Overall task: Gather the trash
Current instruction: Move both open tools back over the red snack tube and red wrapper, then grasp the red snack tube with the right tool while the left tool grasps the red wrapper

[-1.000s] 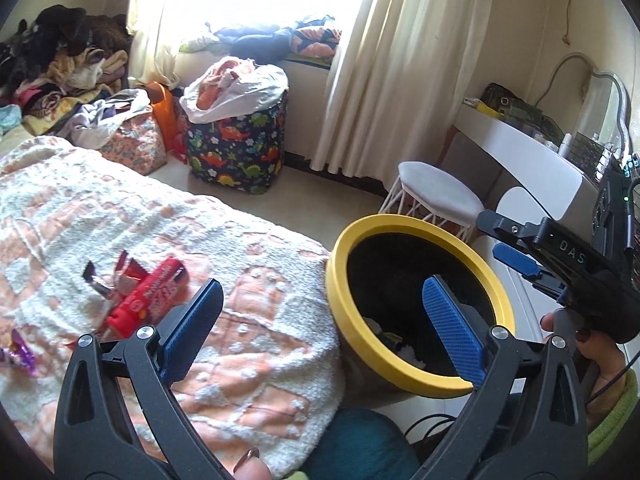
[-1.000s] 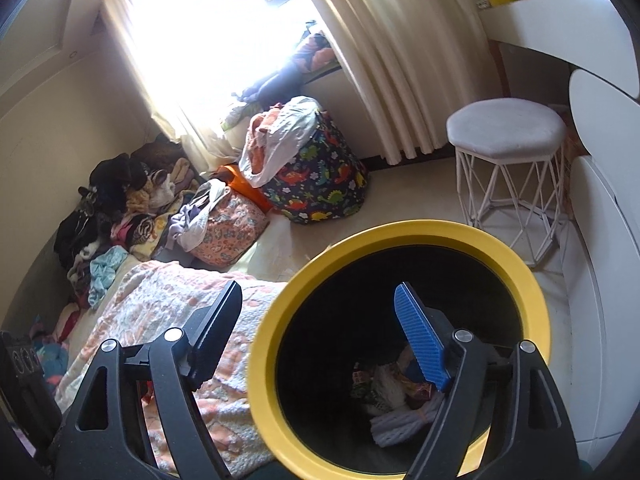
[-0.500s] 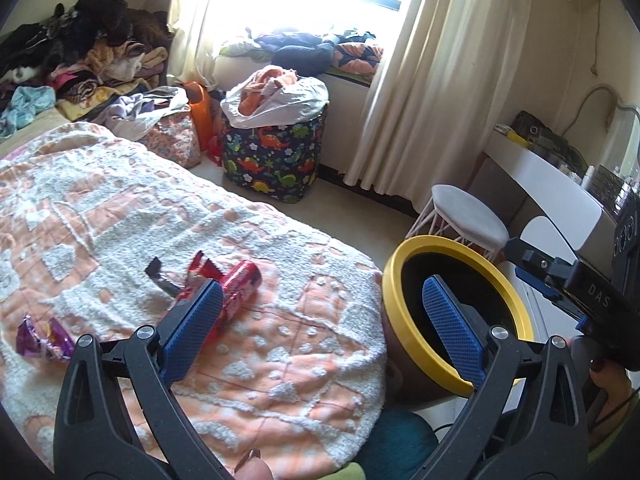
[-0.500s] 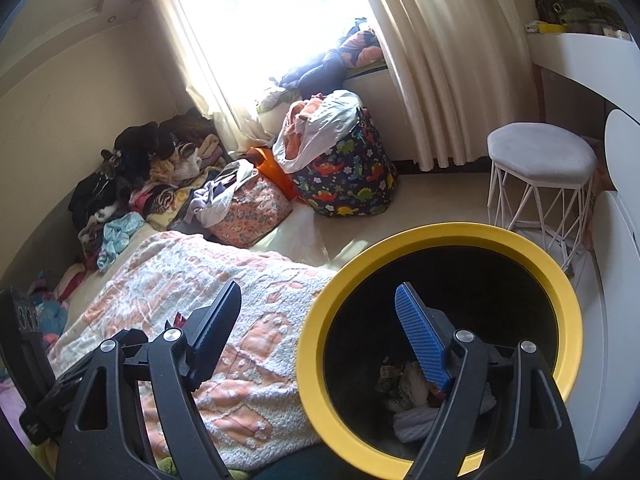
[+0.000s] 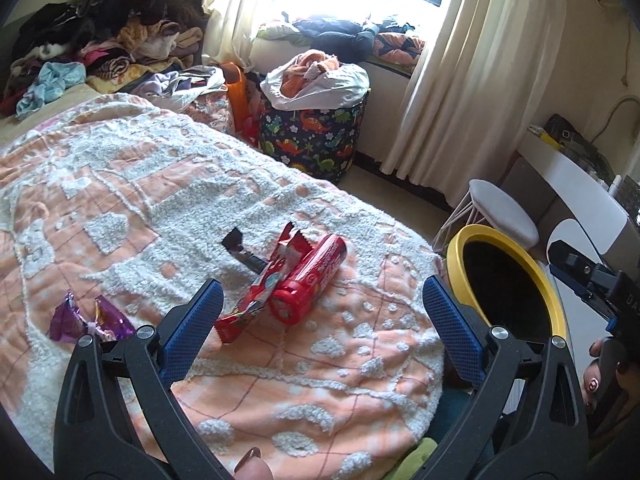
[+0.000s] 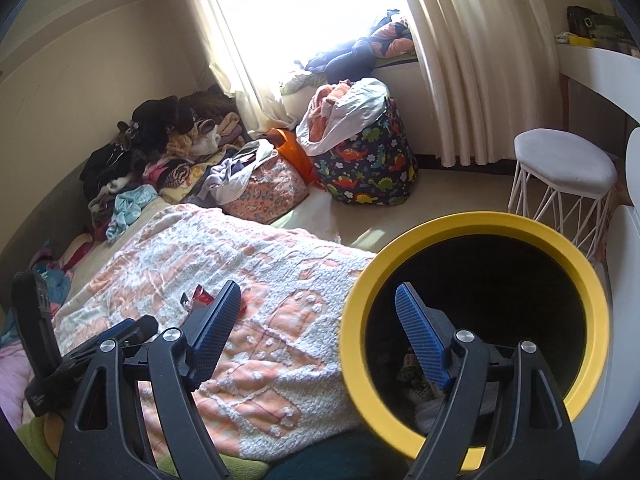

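Left wrist view: left gripper (image 5: 322, 322) spread, empty; red tube (image 5: 310, 280) just ahead; straddle it crosswise, avoid snagging blanket (image 5: 140, 184)

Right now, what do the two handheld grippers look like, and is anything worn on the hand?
Both the left gripper and right gripper have matte black plastic frames with silver pivot screws and textured blue finger pads. The right gripper's body bears white lettering. The hand holding it has decorated fingernails.
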The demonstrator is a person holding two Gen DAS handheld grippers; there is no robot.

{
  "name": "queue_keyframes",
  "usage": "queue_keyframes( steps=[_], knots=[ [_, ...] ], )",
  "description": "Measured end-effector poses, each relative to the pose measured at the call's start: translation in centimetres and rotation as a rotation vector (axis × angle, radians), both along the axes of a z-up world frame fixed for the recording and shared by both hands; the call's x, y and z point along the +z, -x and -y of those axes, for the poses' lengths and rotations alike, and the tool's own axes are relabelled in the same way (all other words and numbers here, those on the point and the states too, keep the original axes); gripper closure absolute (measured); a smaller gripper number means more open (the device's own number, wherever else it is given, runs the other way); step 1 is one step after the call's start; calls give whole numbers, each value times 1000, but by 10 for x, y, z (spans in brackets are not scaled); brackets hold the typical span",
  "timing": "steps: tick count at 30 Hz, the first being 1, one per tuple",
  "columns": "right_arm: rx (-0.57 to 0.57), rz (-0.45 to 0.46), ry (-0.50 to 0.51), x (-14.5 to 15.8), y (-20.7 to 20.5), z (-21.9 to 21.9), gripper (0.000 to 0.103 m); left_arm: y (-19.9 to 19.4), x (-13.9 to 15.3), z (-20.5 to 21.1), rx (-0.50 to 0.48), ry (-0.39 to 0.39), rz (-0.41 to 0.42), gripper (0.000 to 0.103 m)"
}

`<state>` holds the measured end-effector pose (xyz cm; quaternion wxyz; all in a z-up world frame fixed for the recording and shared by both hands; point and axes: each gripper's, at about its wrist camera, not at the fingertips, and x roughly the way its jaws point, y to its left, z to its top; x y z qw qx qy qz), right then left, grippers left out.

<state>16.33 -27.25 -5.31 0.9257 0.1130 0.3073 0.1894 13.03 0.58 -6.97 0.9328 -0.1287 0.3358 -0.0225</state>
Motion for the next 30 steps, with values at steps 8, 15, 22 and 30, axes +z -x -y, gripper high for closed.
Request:
queue_keyframes(
  steps=[8, 15, 22, 30],
  knots=[
    [60, -33, 20, -8, 4, -27, 26, -6, -21, -24, 29, 6, -88, 41],
    [109, -69, 20, -15, -3, -52, 26, -13, -41, -37, 30, -2, -169, 67],
    [124, -138, 19, -27, -28, -84, 26, -17, -50, -34, 3, -5, -186, 76],
    [151, -217, 37, -43, -55, -122, 26, -16, -55, -41, 3, 41, -182, 92]
  ],
)
